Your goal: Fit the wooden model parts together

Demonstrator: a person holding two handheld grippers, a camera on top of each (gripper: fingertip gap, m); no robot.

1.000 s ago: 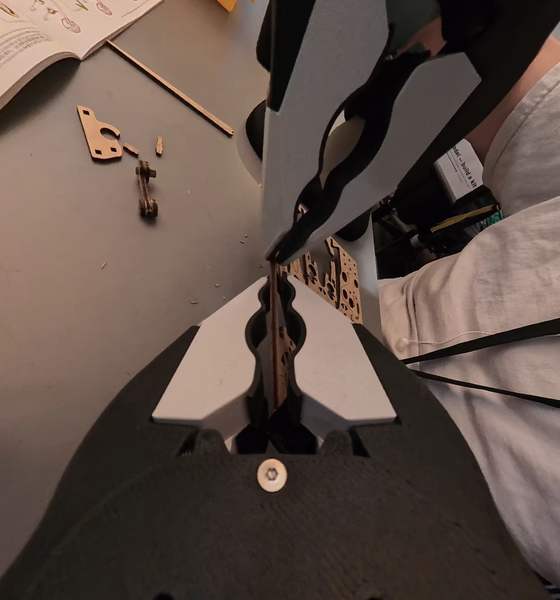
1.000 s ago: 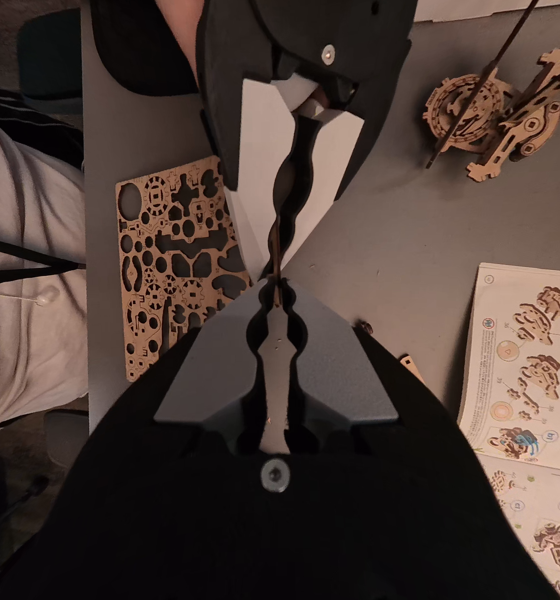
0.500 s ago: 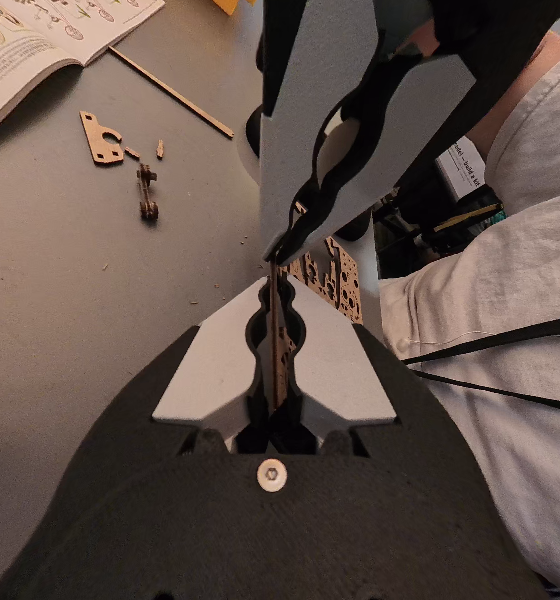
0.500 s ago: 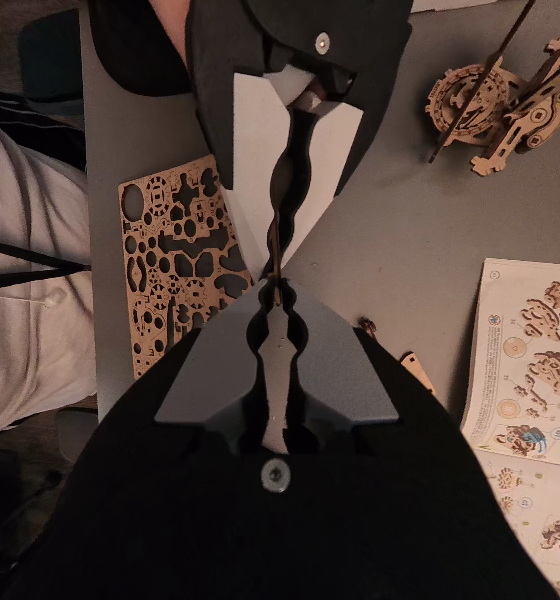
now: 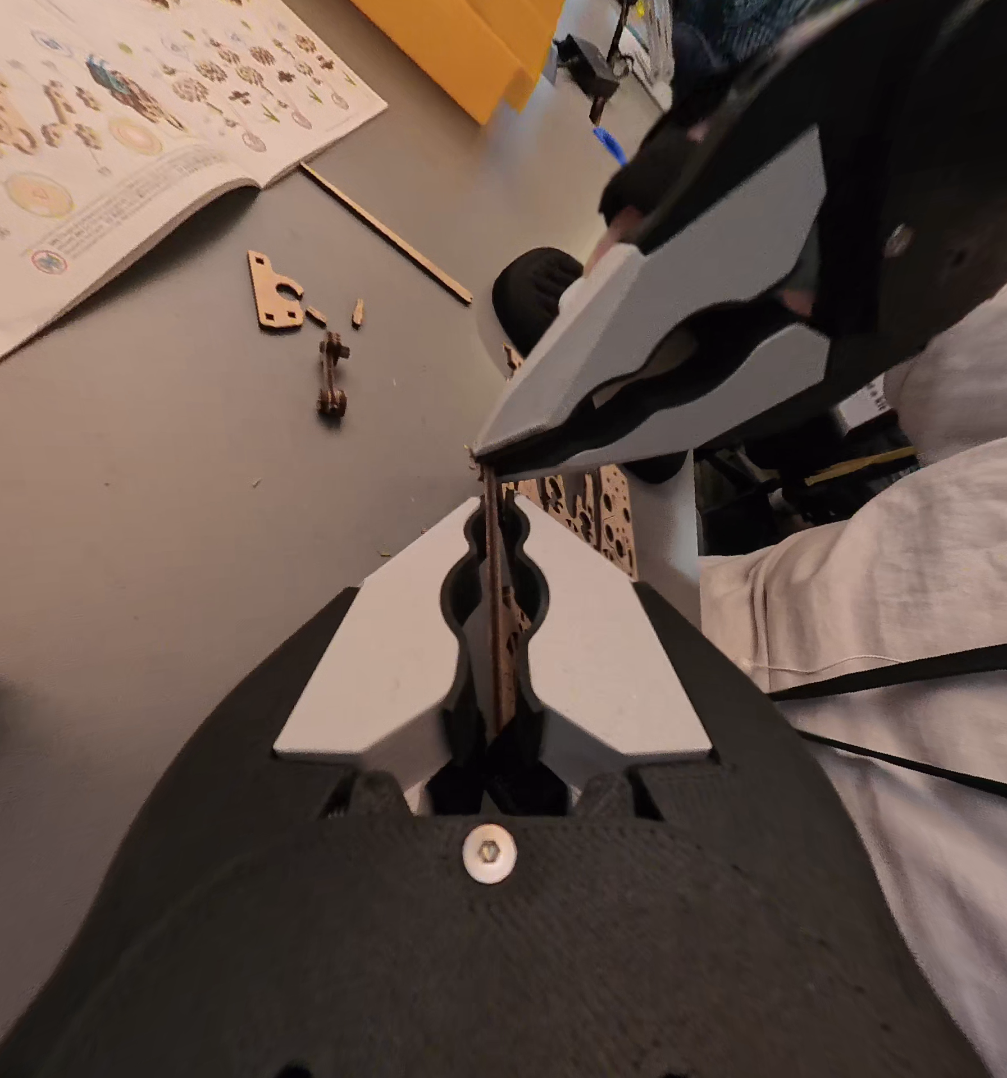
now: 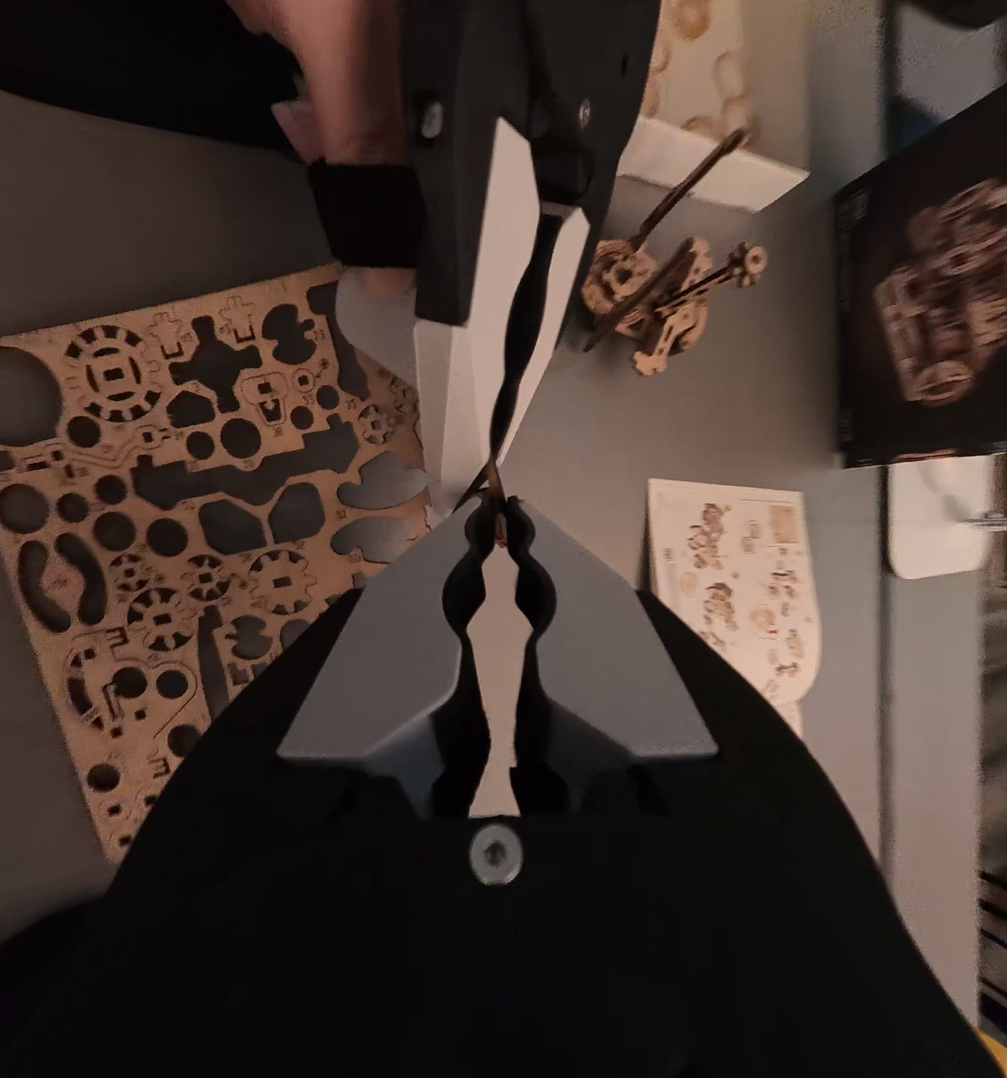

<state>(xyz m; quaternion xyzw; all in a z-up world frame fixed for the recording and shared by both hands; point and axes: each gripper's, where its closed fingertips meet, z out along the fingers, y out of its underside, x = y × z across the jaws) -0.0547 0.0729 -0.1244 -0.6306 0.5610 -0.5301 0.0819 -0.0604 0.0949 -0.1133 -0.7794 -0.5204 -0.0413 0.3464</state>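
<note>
My left gripper (image 5: 492, 508) is shut on a thin flat wooden piece (image 5: 496, 612), seen edge-on and standing up between the pads. My right gripper (image 5: 480, 458) comes in from the upper right, tip to tip with the left one, and pinches the far end of that piece. In the right wrist view my right gripper (image 6: 498, 516) is shut on a brown bit of wood (image 6: 494, 493), and the left gripper (image 6: 492, 466) reaches down from above to meet it. I cannot tell whether that bit is the same piece or a small part on it. Both are held above the grey table (image 5: 110, 525).
A wooden sheet with cut-out holes (image 6: 168, 496) lies near the table edge. A partly built wooden model (image 6: 652, 297), an open instruction booklet (image 5: 110, 116), a dark box (image 6: 944, 291), loose wooden parts (image 5: 273, 291), a link (image 5: 331, 379) and a stick (image 5: 384, 233) lie around. A person's sleeve (image 5: 897, 583) is at the right. Both grippers' tips are close together, under 4 cm apart. From the left gripper's tips to the link (image 5: 331, 379) is close to 9 cm.
The right gripper has swung from above the left gripper to its upper right, tips still together. The right wrist view has turned and blurred; the model and box now show farther over.
</note>
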